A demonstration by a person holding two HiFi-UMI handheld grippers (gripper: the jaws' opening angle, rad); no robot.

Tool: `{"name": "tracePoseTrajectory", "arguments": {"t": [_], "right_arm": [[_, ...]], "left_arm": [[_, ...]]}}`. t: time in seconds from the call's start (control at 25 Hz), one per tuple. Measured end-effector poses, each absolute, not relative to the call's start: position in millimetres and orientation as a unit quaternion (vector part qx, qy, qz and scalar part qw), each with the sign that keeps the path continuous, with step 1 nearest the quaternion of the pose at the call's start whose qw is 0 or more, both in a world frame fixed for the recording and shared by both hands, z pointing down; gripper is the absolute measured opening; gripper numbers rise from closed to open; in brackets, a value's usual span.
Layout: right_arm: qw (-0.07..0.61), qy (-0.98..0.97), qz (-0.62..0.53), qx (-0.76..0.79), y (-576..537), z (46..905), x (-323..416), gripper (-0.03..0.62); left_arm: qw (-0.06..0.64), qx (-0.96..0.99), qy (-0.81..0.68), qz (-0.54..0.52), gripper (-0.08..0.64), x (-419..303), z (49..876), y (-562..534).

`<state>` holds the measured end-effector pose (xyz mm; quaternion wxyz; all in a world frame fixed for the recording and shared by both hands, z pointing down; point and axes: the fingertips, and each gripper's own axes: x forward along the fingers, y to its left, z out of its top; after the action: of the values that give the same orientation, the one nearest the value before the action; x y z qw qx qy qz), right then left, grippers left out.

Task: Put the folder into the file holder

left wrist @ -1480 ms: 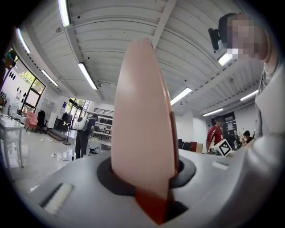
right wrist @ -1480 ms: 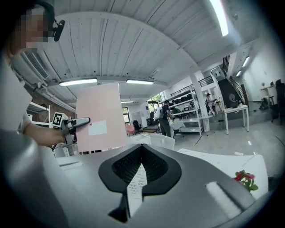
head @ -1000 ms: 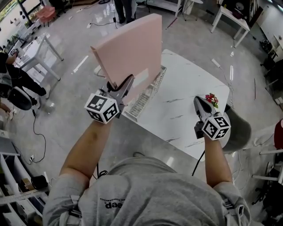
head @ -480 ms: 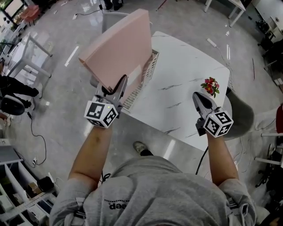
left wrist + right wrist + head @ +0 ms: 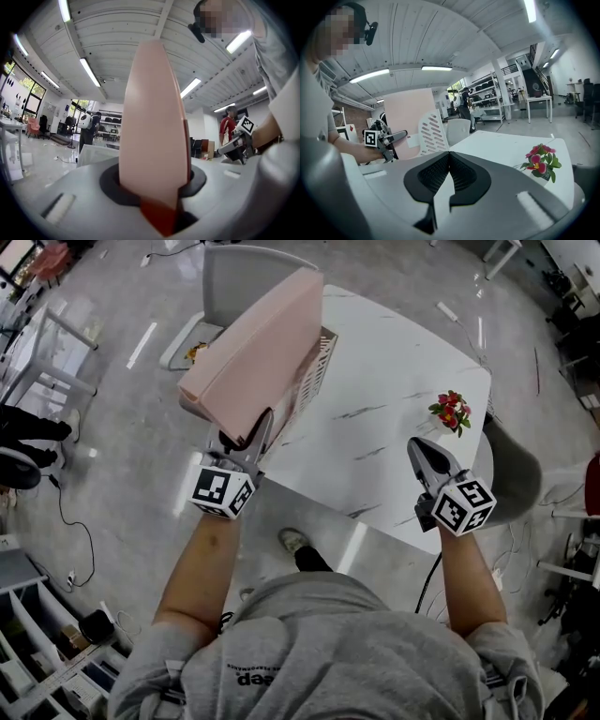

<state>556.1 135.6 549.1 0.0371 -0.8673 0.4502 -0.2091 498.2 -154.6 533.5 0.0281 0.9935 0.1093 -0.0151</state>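
Note:
A thick pink folder (image 5: pixel 255 357) is clamped at its lower corner by my left gripper (image 5: pixel 246 430), tilted up over the table's left edge. In the left gripper view the pink folder (image 5: pixel 152 131) fills the middle, wedged between the jaws. Just behind it a white slotted file holder (image 5: pixel 317 373) stands on the table's left side; it also shows as the white holder (image 5: pixel 432 133) in the right gripper view. My right gripper (image 5: pixel 427 457) hovers shut and empty over the table's near right part, its jaws (image 5: pixel 449 157) meeting tip to tip.
The white marble table (image 5: pixel 394 418) carries a small pot of red flowers (image 5: pixel 450 412) near its right edge. A grey chair (image 5: pixel 217 268) stands beyond the holder, another chair (image 5: pixel 511 474) at the right. People stand in the background of both gripper views.
The left gripper and folder have swung down and right, closer to the file holder, the folder lying flatter. The right gripper has stayed about where it was.

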Motion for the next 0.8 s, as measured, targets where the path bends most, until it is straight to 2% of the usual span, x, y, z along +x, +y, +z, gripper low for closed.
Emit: {"name": "tracePoseTrajectory", "arguments": {"t": [0.4,0.8], "right_arm": [[0.046,0.456,-0.219,-0.861,131.8,564.1,551.9,0.005],[0.042,0.479,-0.222,-0.848,112.6,568.8,541.4,0.005]], "left_arm": [[0.004,0.987,0.131,0.093,0.206,490.0,594.3,-137.1],[0.029,0.988,0.12,0.089,0.278,464.1,583.4,-142.0]]}}
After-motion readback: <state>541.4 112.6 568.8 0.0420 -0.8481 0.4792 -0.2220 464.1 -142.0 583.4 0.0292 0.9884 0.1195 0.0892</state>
